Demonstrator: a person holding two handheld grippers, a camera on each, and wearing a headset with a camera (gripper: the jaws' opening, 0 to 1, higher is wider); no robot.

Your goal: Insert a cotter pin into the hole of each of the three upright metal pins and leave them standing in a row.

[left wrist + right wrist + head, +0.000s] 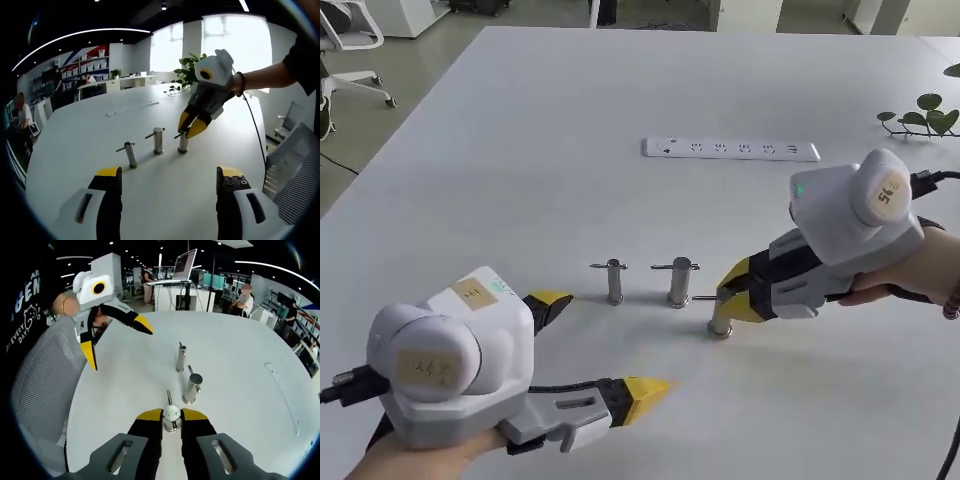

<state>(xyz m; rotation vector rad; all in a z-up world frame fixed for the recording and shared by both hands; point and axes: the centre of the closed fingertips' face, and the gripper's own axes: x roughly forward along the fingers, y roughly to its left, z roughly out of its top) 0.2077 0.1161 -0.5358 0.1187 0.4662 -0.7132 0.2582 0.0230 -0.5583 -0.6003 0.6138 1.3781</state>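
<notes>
On the white table (520, 150) stand 3 short metal pins. The 1st pin (614, 285) and the 2nd pin (680, 287) are upright side by side, a little apart. The 1st cotter pin (603, 266) runs crosswise through the top of the 1st pin, and the 2nd cotter pin (665, 267) does the same on the 2nd. The 3rd pin (720, 324) stands to the right of the 2nd pin and a little nearer the person.

The right gripper (732, 292) reaches in from the right. In the right gripper view its yellow-tipped jaws are drawn in narrow, 1 on each side of the round top of the 3rd pin. The 3rd cotter pin (704, 297) pokes out level from the jaw tips toward the 2nd pin.

The left gripper (600, 343) hangs low near the person, well apart from the pins. Its jaws are spread wide with nothing between them.

A tan sticker (887, 192) on the right gripper carries handwriting that starts "St"; the rest cannot be read. The 2 tan stickers (470, 292) on the left gripper bear scrawl too small to read. In the right gripper view the person's black shirt (25, 305) shows the white letters "GEN" and "EVERY DAY".

A white power strip (732, 149) lies farther back on the table. A green plant (920, 112) is at the right edge, and an office chair (345, 45) stands on the floor at the upper left.
</notes>
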